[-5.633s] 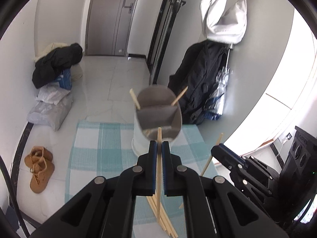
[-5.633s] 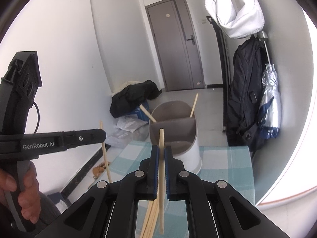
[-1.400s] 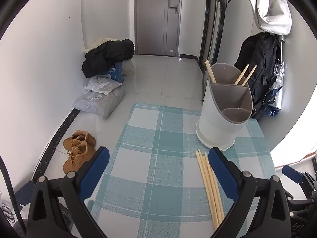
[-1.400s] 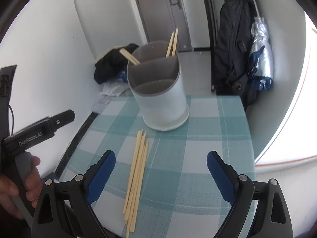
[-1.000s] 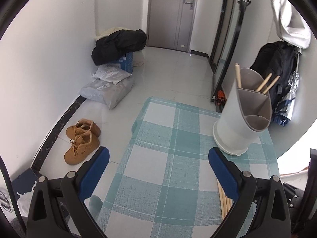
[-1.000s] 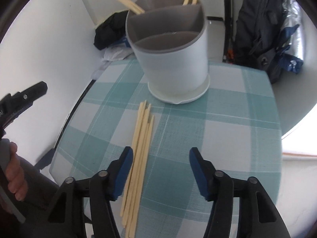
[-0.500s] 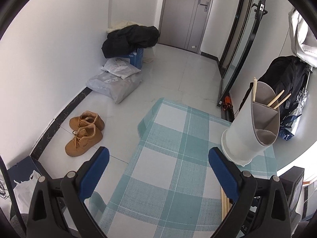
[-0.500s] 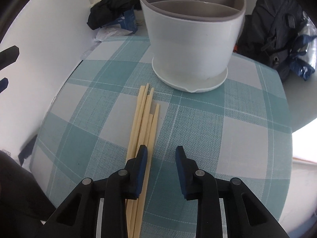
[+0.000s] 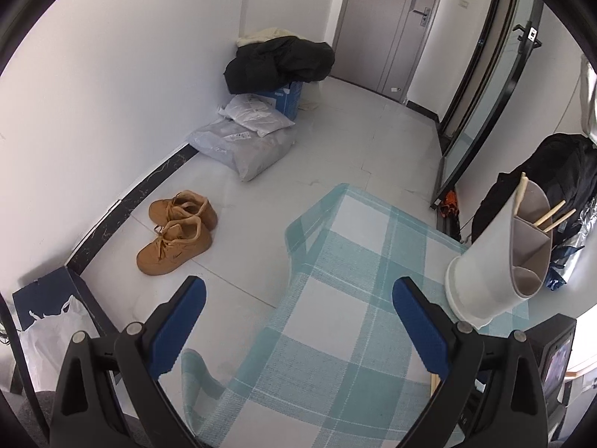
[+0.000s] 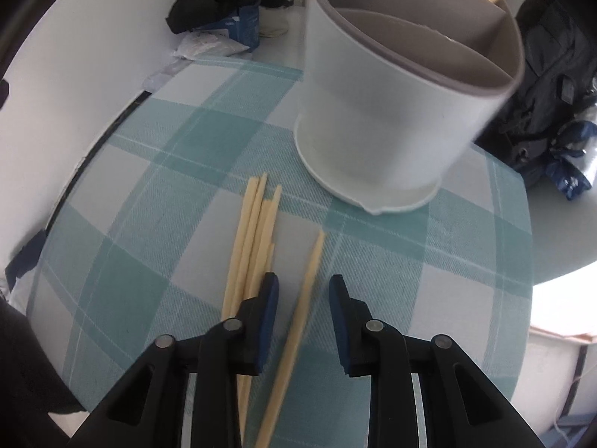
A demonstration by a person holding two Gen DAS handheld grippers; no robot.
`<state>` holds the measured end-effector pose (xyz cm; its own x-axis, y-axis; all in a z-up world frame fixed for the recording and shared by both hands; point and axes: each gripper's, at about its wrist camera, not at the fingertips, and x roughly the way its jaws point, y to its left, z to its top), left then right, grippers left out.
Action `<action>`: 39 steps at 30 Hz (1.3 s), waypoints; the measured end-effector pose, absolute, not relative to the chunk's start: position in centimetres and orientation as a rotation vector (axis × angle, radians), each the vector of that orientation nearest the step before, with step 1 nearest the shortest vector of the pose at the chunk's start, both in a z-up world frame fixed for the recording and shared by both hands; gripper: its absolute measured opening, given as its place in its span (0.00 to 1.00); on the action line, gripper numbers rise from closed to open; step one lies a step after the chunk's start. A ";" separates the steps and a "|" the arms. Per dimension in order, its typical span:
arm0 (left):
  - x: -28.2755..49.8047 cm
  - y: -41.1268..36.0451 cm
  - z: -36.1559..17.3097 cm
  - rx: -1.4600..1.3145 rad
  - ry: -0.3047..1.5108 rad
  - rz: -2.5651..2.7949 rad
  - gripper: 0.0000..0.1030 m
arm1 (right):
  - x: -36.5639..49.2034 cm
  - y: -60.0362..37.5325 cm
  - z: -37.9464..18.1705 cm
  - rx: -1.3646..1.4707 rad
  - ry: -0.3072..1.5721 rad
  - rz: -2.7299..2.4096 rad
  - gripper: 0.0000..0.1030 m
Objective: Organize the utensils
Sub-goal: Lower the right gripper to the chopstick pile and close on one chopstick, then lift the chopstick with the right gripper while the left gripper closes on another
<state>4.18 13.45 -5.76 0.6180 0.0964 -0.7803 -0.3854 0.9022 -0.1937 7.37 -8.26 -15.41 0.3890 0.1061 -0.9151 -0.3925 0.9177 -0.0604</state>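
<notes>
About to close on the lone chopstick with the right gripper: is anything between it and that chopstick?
Nothing visible. The single chopstick already lies between the closing jaws of the right gripper, not yet pinched. The other chopsticks lie just outside one finger, close beside it. The holder stands beyond, clear.

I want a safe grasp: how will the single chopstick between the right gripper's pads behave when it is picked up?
The chopstick looks thin, straight and wooden: probably stiff and light. The closing right gripper has not pinched it yet. It tapers, so it may pivot or slip. Being slender, it could roll on the checked tablecloth.
</notes>
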 end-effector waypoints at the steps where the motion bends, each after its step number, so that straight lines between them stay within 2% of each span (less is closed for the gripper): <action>1: 4.2 13.7 -5.8 -0.366 0.866 0.286 0.95 | 7.7 -7.8 -15.4 -0.277 1.128 0.358 0.06; 4: 4.4 14.3 -6.2 -0.366 0.878 0.314 0.95 | 7.9 -7.4 -15.5 -0.270 1.116 0.389 0.05; 10: 4.5 13.2 -7.5 -0.385 0.938 0.263 0.95 | 7.4 -11.5 -13.5 -0.037 1.070 0.406 0.05; 14: 5.2 10.1 -9.6 -0.413 1.039 0.085 0.95 | 6.7 -15.7 -12.2 0.168 1.045 0.429 0.05; 18: 6.0 6.2 -10.8 -0.277 1.121 0.047 0.95 | 5.9 -19.7 -11.3 0.352 1.000 0.426 0.05; 26: 6.5 1.9 -12.7 -0.161 1.231 0.002 0.95 | 4.2 -23.7 -10.3 0.432 0.938 0.427 0.05; 39: 6.9 1.3 -13.8 -0.122 1.282 0.084 0.95 | 3.6 -26.1 -8.4 0.441 0.871 0.425 0.05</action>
<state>6.85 1.25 -13.79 0.2832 -0.0053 -0.9591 -0.1308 0.9904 -0.0441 3.62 -26.08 -8.38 0.5731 0.5238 -0.6302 -0.1751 0.8296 0.5303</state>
